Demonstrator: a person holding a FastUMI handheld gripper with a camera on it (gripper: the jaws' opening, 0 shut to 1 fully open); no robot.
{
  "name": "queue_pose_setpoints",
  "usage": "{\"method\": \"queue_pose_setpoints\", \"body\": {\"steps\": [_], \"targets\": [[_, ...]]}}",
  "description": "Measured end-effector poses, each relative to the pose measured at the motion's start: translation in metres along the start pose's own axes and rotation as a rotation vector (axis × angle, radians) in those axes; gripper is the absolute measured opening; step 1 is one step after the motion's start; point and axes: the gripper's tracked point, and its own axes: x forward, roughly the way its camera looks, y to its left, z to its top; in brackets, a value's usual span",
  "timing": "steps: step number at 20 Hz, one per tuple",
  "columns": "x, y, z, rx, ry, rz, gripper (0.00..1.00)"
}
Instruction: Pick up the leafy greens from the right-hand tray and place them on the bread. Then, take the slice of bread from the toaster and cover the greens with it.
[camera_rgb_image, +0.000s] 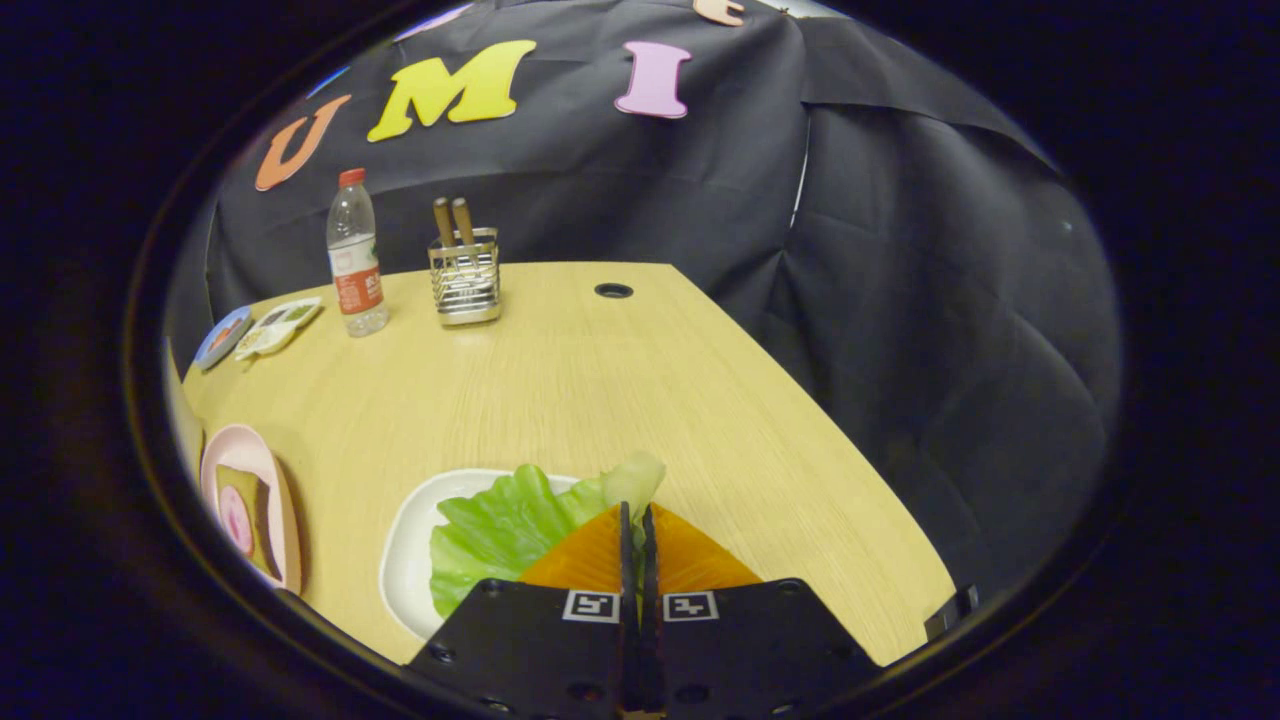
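The leafy greens (500, 530), a pale green lettuce leaf, lie on a white tray (405, 560) right under my fingers. My gripper (637, 515) is shut, and the leaf's right edge bunches up at the fingertips as if pinched between them. The rest of the leaf spreads to the left over the tray. Farther left, a pink plate (240, 440) holds a slice of bread (262, 530) with a pink round slice on top of it.
At the back of the wooden table (600, 400) stand a water bottle (355, 255) and a metal holder with two wooden handles (465, 275). Small flat packets (275, 325) lie at the back left. The table's right edge runs diagonally close to my fingers.
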Motion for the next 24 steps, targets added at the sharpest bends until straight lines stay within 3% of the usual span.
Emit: {"method": "queue_pose_setpoints", "body": {"steps": [5,13,21,23,24], "targets": [[-0.02,-0.014,0.014,-0.037,-0.04,-0.036,0.01],[0.002,-0.024,-0.031,-0.05,0.1,-0.037,0.01],[-0.027,-0.02,-0.003,-0.106,0.019,-0.042,0.01],[-0.025,-0.014,-0.001,-0.115,0.007,-0.03,0.08],[-0.026,-0.015,-0.003,-0.12,0.01,-0.035,0.07]]}}
